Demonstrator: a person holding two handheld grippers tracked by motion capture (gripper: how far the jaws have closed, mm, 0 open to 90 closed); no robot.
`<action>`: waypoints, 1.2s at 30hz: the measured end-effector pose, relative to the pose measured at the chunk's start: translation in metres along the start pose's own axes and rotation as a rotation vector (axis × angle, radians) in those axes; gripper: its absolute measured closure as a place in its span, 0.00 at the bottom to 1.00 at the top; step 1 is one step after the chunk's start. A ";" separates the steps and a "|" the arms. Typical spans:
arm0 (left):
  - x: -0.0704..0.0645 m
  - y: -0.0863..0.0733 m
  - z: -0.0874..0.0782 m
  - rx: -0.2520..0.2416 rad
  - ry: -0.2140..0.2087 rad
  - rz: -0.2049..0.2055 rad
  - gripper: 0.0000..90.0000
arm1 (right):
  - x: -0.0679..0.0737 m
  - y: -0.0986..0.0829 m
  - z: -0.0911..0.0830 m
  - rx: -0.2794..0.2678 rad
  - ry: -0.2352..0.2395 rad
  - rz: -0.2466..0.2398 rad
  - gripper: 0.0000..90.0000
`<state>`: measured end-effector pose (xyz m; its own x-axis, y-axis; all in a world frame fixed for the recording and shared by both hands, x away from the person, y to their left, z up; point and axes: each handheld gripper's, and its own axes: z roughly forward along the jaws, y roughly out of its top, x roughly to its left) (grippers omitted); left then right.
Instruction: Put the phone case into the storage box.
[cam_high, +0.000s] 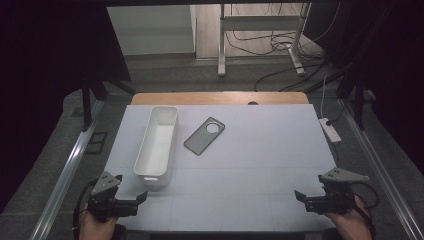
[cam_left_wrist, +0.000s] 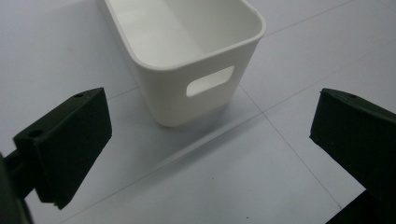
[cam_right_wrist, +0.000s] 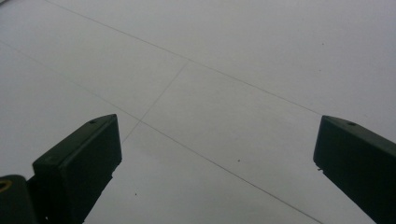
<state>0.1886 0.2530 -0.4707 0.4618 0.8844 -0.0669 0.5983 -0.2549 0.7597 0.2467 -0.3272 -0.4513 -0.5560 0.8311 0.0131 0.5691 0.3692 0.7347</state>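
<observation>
Left claw (cam_high: 141, 196) wide open, holding nothing, at the near left edge of the worktop (cam_high: 250, 165), aimed at the near end of the white bin (cam_high: 157, 145), just short of it. Right claw (cam_high: 299, 195) wide open, empty, near right edge. Grey phone case (cam_high: 204, 135) lies flat just right of the bin.

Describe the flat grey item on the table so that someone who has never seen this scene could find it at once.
Start at the white table and find the long white bin on its left half. Just right of the bin's far end, apart from it, lies the phone case, flat and askew. It is the one dark grey, thin thing there, with a round hole near its far end.
</observation>
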 end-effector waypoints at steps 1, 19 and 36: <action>-0.001 0.000 0.000 0.000 0.003 0.003 0.00 | 0.001 0.000 0.000 -0.003 0.001 -0.010 0.02; -0.001 -0.002 -0.002 -0.022 -0.012 0.013 0.00 | 0.004 0.019 0.014 -0.021 0.050 -0.027 0.00; -0.002 -0.002 -0.002 -0.026 -0.021 0.035 0.01 | 0.009 0.034 0.029 -0.032 0.134 -0.059 0.00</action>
<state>0.1852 0.2524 -0.4705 0.4960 0.8667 -0.0537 0.5648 -0.2750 0.7780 0.2787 -0.2950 -0.4454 -0.6650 0.7446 0.0578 0.5145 0.4006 0.7581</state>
